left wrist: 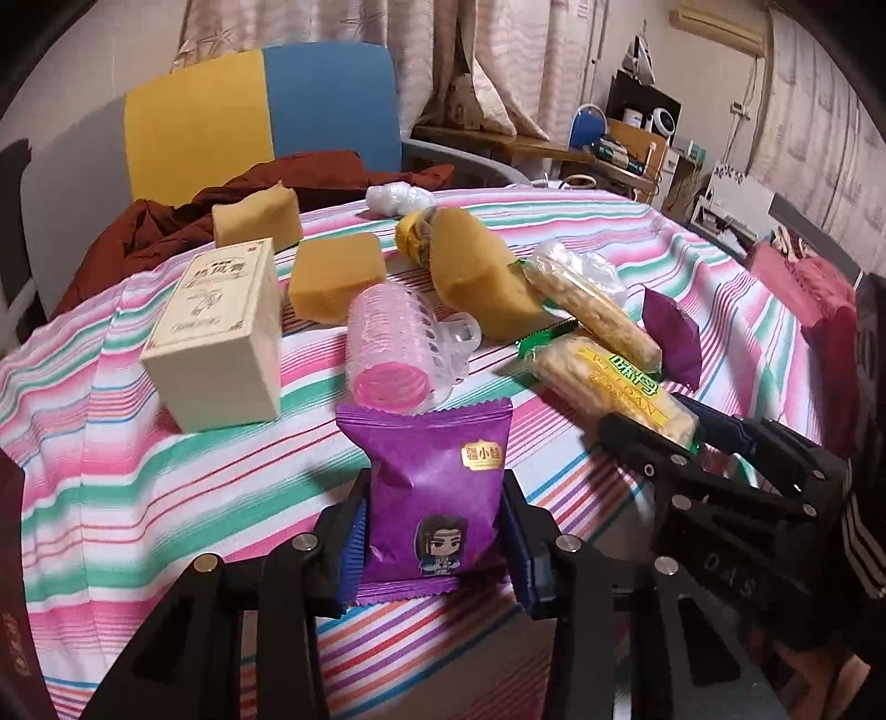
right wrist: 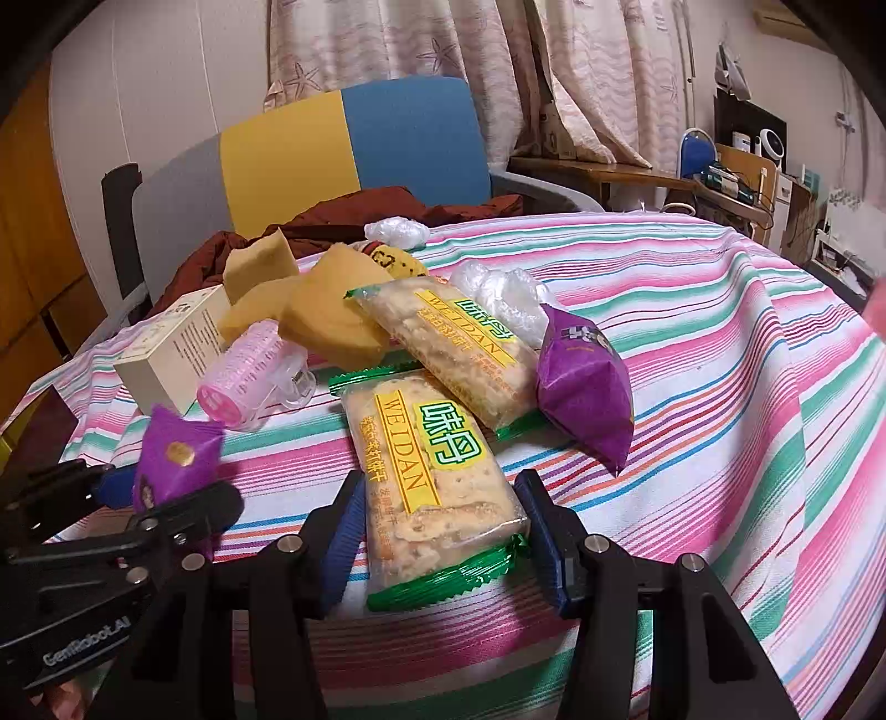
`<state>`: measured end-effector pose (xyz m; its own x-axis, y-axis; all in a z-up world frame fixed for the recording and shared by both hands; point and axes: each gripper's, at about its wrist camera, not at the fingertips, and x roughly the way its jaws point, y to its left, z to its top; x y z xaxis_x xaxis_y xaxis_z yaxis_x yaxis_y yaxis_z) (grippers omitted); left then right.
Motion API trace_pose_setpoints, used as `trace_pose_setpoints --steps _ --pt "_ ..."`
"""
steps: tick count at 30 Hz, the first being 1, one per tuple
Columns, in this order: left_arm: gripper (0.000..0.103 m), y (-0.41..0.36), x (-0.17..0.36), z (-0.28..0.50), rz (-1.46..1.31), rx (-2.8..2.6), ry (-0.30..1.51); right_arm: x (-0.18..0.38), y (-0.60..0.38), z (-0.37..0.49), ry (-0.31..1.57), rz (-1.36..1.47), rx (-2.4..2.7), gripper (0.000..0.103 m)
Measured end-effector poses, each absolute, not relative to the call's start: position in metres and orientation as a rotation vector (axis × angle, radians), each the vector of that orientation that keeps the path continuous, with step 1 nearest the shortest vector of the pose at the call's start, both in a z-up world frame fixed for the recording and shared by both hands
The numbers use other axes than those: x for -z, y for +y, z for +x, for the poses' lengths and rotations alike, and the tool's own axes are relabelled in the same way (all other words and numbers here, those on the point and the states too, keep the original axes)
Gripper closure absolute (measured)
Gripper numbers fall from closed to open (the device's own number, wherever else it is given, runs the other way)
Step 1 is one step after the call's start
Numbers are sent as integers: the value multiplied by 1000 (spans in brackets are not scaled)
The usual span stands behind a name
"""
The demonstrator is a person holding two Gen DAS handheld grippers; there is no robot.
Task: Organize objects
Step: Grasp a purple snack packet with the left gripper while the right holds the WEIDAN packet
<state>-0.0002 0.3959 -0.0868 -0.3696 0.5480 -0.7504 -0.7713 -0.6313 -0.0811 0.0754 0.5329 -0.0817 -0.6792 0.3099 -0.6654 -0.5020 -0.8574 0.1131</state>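
Two purple snack packets are on show: one (left wrist: pixel 434 498) stands between the blue pads of the left gripper (left wrist: pixel 434 545), which press its two sides so the jaws are clenched on it, and the other purple packet (right wrist: pixel 584 396) lies free on the cloth just right of the crackers. There are two WEIDAN cracker packs with green ends. The nearer cracker pack (right wrist: pixel 437 482) sits lengthwise in the right gripper (right wrist: pixel 437 534), its edges against both pads, jaws gripping it; the farther cracker pack (right wrist: pixel 443 338) lies behind it, partly overlapping.

Three yellow sponge blocks show in the left view: one (left wrist: pixel 257 216) at the far edge, one (left wrist: pixel 335 279) in the middle, and a long bent one (left wrist: pixel 479 277) leaning over a small yellow roll (left wrist: pixel 412 235). One pink hair roller (left wrist: pixel 387 349) with a clear clip lies on its side beside one cream carton (left wrist: pixel 221 338) printed with Chinese text. Two crumpled clear plastic wads appear, one (left wrist: pixel 396 196) at the back and one (right wrist: pixel 498 293) behind the crackers.

Everything rests on a table covered in a cloth (right wrist: pixel 692 332) striped pink, green and white. Behind it stands a chair (right wrist: pixel 354 149) with grey, yellow and blue panels, a brown-red garment (left wrist: pixel 166 221) heaped on it. Patterned curtains (right wrist: pixel 443 50) hang at the back, and a cluttered wooden desk (right wrist: pixel 609 171) fills the right corner.
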Motion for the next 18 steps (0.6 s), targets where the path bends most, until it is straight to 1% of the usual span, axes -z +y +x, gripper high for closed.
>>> trace_pose_setpoints --steps 10,13,18 --pt "62 363 87 1 -950 -2069 277 80 519 81 385 -907 -2552 49" --pt "62 357 87 7 -939 -2072 283 79 512 84 431 -918 -2566 49" --pt "63 348 87 8 -940 -2068 262 77 499 88 574 -933 -2591 49"
